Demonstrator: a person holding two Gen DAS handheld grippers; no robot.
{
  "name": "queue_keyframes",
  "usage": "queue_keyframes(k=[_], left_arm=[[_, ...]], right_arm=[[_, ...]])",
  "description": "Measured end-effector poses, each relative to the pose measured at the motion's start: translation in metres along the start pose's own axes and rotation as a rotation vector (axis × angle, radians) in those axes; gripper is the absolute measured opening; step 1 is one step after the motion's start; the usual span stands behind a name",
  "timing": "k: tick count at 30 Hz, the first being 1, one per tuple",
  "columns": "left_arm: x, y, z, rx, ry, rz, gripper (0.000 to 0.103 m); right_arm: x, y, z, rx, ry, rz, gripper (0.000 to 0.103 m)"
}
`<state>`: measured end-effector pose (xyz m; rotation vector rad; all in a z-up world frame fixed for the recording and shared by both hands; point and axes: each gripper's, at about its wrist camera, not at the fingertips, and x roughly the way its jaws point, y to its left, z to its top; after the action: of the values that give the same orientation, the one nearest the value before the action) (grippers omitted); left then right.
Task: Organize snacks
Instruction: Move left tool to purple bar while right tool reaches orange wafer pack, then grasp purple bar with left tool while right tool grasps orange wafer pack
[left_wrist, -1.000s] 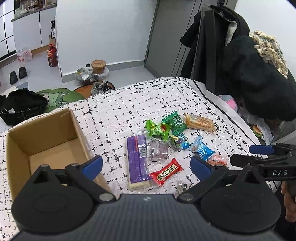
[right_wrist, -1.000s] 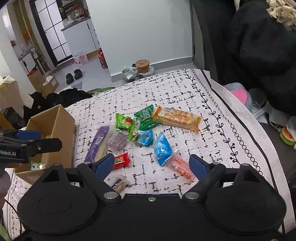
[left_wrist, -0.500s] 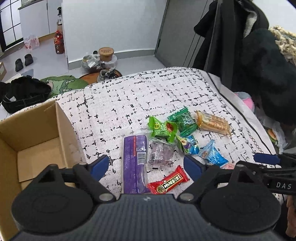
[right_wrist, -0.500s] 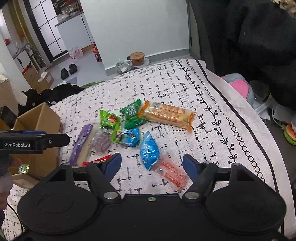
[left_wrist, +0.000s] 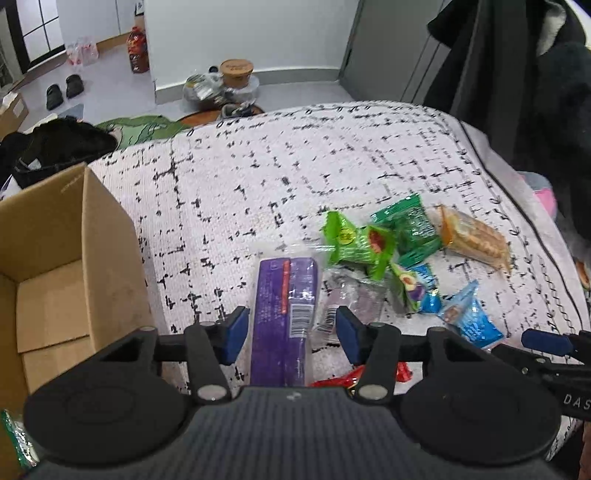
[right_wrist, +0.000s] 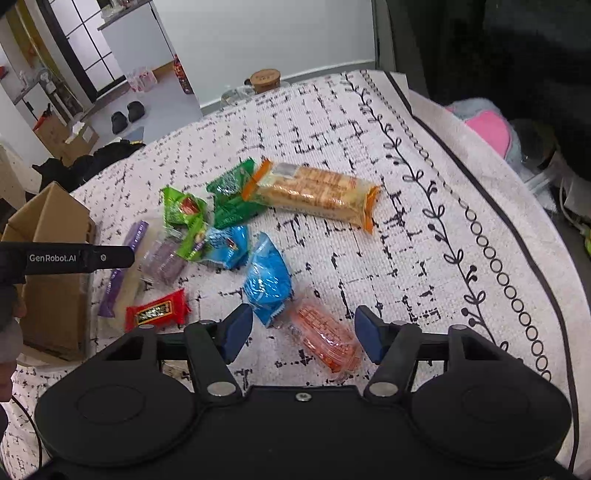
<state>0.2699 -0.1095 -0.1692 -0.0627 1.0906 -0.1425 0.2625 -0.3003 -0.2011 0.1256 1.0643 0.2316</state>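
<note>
The left claw (left_wrist: 290, 334) is released, its jaws closing with the long purple snack pack (left_wrist: 282, 314) lying between them, pads not yet pressing it. A cardboard box (left_wrist: 55, 266) sits to its left. The right claw (right_wrist: 303, 334) is likewise released and closing around an orange-red clear-wrapped snack (right_wrist: 325, 338), with a blue packet (right_wrist: 267, 278) just ahead-left, all on the patterned worktop (right_wrist: 406, 240).

A: Where does the box (left_wrist: 66, 266) sit?
B: At the tablecloth's (left_wrist: 258, 177) left edge; the snacks lie right of it, mid-cloth.
A: And the cracker pack (right_wrist: 317, 194)?
B: Farthest back and right, with the long bar (left_wrist: 284, 314) nearest the box.
</note>
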Motion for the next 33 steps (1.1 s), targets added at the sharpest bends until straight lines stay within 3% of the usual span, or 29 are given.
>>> queue_keyframes(k=[12,15,17,33], left_arm=[[0.024,0.004,-0.008,-0.026,0.101,0.018,0.046],[0.024,0.002,-0.012,-0.009,0.099,0.021,0.044],[0.023,0.003,-0.013,-0.016,0.099,0.022,0.035],[-0.017,0.002,-0.012,-0.028,-0.001,-0.056,0.030]], right_arm=[[0.013,0.001,-0.013,-0.027,0.064,-0.031,0.045],[0.013,0.001,-0.015,-0.029,0.070,-0.059,0.033],[0.011,0.000,-0.015,-0.023,0.079,-0.060,0.023],[-0.024,0.024,-0.004,-0.009,0.003,-0.024,0.021]])
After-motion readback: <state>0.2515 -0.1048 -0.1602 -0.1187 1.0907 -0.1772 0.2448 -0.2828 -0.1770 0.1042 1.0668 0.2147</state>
